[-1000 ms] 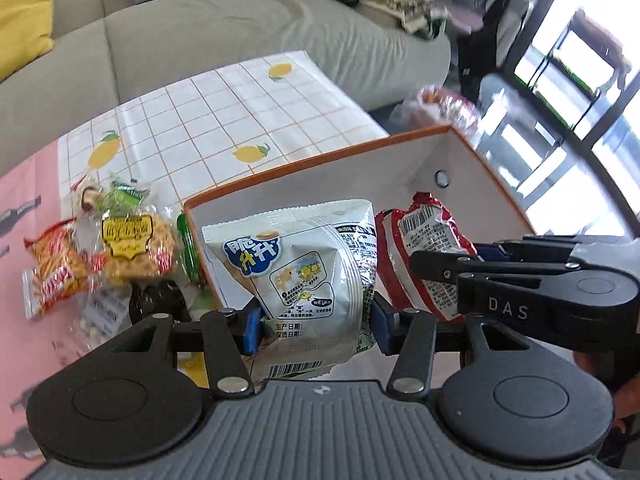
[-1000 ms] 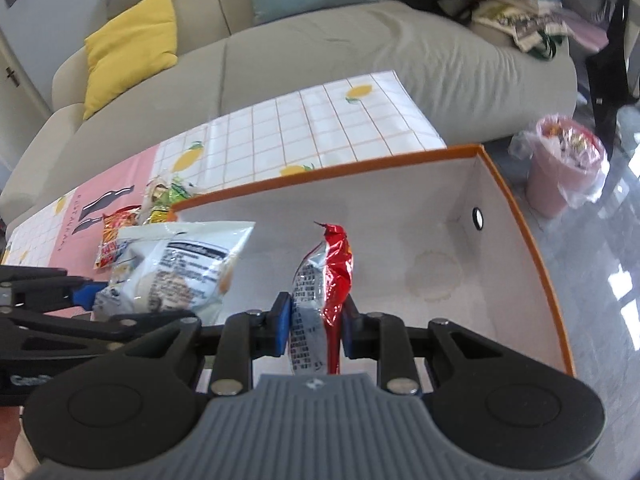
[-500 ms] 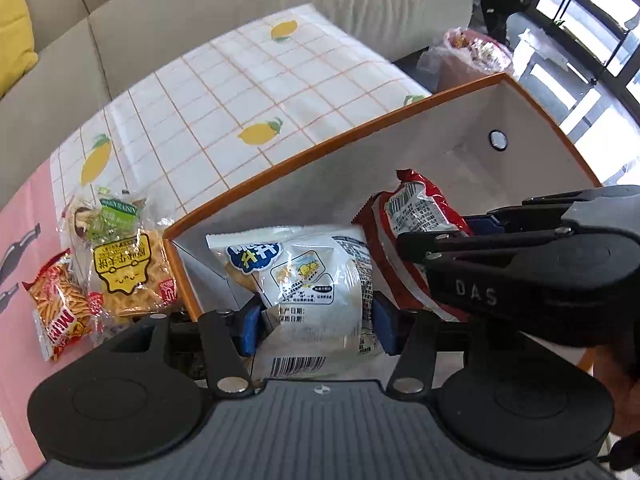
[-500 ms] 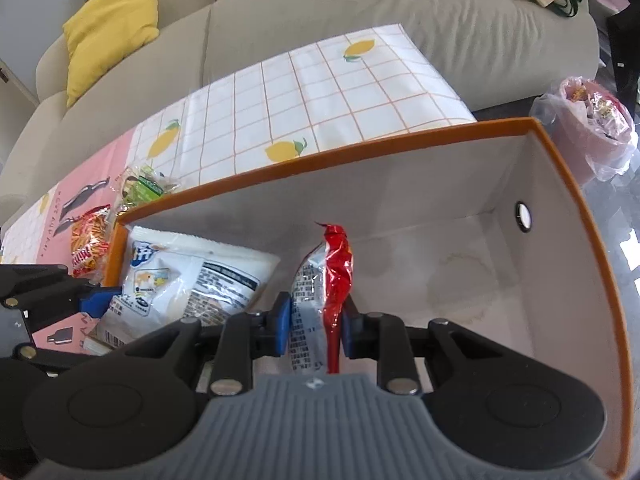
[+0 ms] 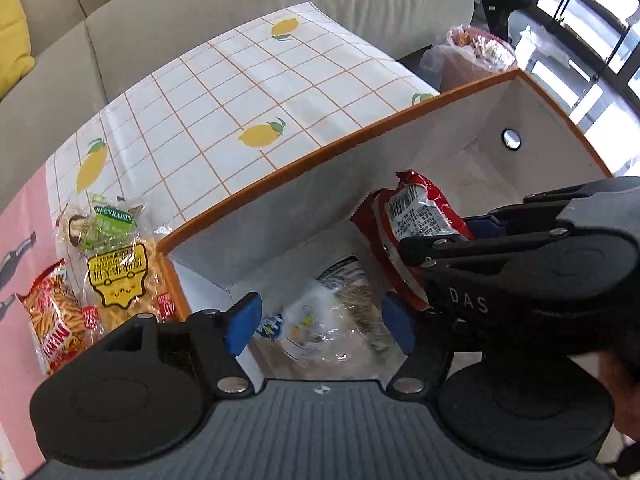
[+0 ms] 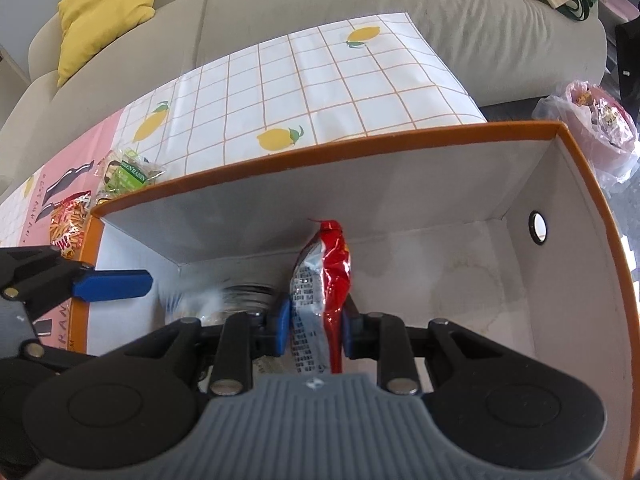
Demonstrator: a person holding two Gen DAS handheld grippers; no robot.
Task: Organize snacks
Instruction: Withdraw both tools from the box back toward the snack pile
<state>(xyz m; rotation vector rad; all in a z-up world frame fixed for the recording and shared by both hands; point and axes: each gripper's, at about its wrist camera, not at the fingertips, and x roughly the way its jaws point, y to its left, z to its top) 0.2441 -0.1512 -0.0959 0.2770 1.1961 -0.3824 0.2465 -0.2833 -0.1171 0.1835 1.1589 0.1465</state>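
Observation:
An orange-rimmed box (image 5: 304, 158) with grey inner walls (image 6: 320, 152) stands on the table. My left gripper (image 5: 320, 320) is open over the box's left end. A white snack bag (image 5: 320, 316) is blurred below it inside the box, free of the pads; it also shows in the right wrist view (image 6: 224, 296). My right gripper (image 6: 314, 320) is shut on a red snack bag (image 6: 324, 276) and holds it upright inside the box. The red bag (image 5: 408, 216) also shows in the left wrist view.
Several snack bags lie on the table left of the box: a yellow one (image 5: 120, 280), an orange one (image 5: 52, 312), a green raisin one (image 5: 108, 220). A grey sofa (image 6: 320, 8) lies behind. A pink bin (image 6: 600, 120) stands at the right.
My left gripper has opened and let go of the white bag, which dropped into the box. Both grippers came lower into the box. The right still grips the red bag.

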